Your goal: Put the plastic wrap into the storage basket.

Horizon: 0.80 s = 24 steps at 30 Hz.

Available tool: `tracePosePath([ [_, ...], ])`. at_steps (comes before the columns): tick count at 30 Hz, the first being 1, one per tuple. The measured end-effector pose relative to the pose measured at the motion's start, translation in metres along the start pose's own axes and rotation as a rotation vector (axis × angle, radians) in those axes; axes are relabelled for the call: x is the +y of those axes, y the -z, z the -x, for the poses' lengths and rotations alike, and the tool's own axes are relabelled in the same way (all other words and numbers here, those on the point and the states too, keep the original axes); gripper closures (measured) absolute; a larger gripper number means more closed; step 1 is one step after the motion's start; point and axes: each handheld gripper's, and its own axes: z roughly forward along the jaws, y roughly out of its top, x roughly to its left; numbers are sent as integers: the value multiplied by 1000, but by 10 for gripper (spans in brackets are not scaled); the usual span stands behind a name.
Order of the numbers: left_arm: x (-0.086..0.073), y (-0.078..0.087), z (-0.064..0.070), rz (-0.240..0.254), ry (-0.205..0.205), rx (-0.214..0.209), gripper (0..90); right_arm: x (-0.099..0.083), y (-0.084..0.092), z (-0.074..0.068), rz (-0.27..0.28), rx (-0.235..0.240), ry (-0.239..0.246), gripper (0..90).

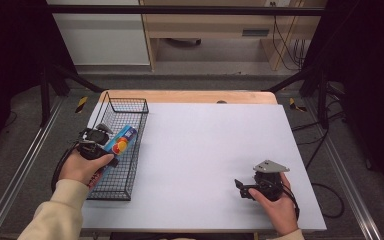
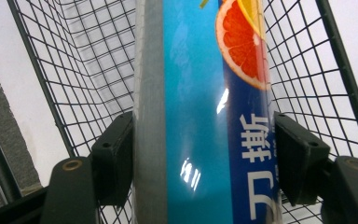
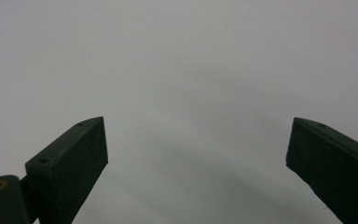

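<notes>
Surface: white table (image 1: 205, 165), wire basket (image 1: 130, 107) far left.
Left gripper (image 2: 203, 158): clenched on blue box (image 2: 200, 116), over basket.
Right gripper (image 1: 241, 189): released, near right.
Advice: lower flat, then release.

My left gripper (image 1: 111, 146) is hanging over the wire basket (image 1: 130, 107), which is sitting at the bench's (image 1: 205, 150) left edge. The box (image 2: 205, 116) is lying between my fingers (image 2: 114, 158), touching both, inside the basket's walls. My right gripper (image 1: 240, 189) is resting near the bench's front right corner, well apart from the basket, pointing left.
</notes>
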Motion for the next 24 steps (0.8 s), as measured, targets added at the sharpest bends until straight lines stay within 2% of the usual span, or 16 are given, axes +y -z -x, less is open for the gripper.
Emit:
tracePosePath([
  [17, 4, -3, 2, -35, -13, 10, 312, 0, -1, 0, -4, 3, 8, 57],
  [24, 6, -5, 7, -56, -31, 35, 308, 0, -1, -1, -6, 8, 6, 57],
])
